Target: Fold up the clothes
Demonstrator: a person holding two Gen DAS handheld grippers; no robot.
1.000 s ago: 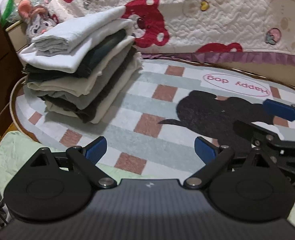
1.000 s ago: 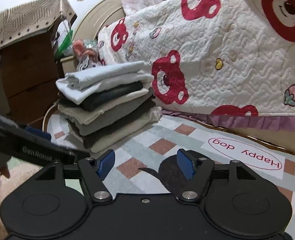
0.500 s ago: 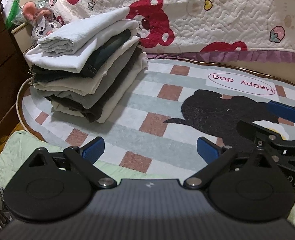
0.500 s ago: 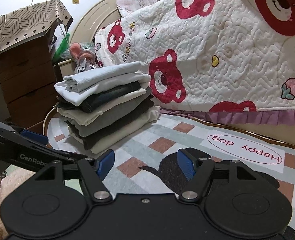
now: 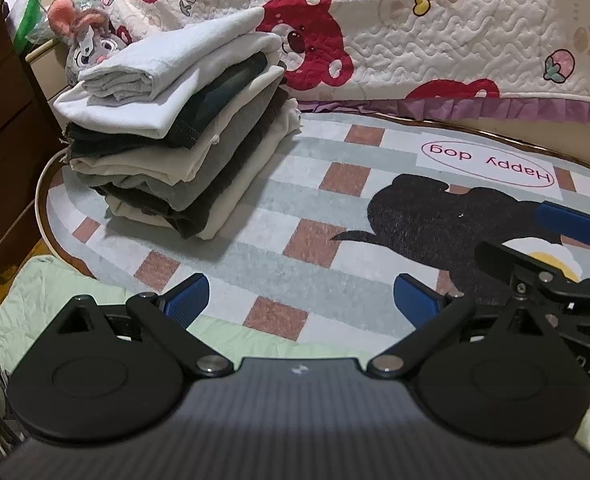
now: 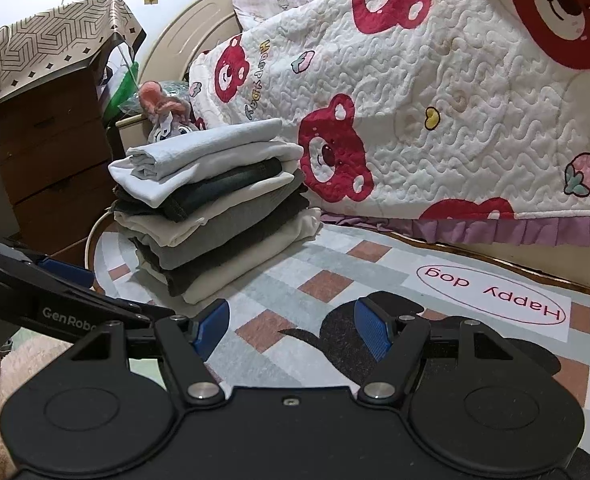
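A stack of several folded clothes in white, grey and dark tones sits on the left part of the checked "Happy dog" rug; it also shows in the right wrist view. My left gripper is open and empty, low over the rug's near edge, in front of the stack. My right gripper is open and empty over the rug, to the right of the left one. The right gripper shows at the right in the left wrist view.
A bed with a bear-print quilt runs along the rug's far side. A plush toy sits behind the stack. A brown dresser stands at the left. A pale green cloth lies at the rug's near left edge.
Both grippers have drawn back and tilted up a little, so the stack sits more toward the middle of both views. Both stay open and empty.
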